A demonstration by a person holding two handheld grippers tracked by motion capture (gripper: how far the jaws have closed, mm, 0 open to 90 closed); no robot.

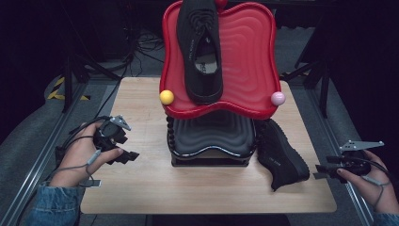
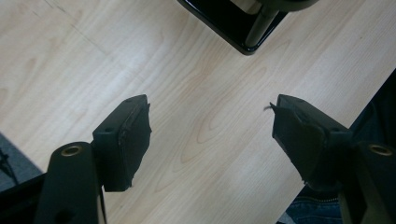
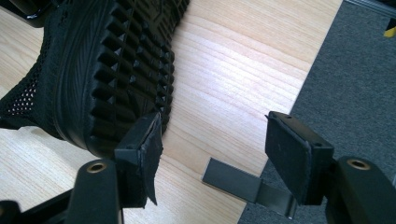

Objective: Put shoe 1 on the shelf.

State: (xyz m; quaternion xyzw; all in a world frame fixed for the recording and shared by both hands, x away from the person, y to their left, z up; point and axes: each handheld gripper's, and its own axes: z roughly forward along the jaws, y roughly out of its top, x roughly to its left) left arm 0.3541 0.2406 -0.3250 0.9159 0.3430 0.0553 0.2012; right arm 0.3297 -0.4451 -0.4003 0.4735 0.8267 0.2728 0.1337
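Both grippers low at table edges, jaws wide, holding nothing.
Right gripper (image 1: pixel 316 172) just right of fallen shoe (image 1: pixel 281 156) beside rack (image 1: pixel 211 136); left gripper (image 1: pixel 134 156) left of rack, second shoe (image 1: pixel 201 49) on red tray (image 1: pixel 249 52).

1. The high view looks forward and down from the person's side, taking in the whole wooden table (image 1: pixel 141 188) from some way off, with the left gripper (image 1: pixel 133 156) and right gripper (image 1: pixel 318 168) low at either edge.
2. The left gripper view sits close above bare tabletop (image 2: pixel 210 121), facing down between its spread jaws; the black stand's base (image 2: pixel 233 28) lies just ahead (the same stand (image 1: pixel 209 157) sits mid-table from above).
3. The right gripper view hovers at the table edge, very near the shoe's sole (image 3: pixel 116 60), which the high view shows leaning against the stand (image 1: pixel 282 157).
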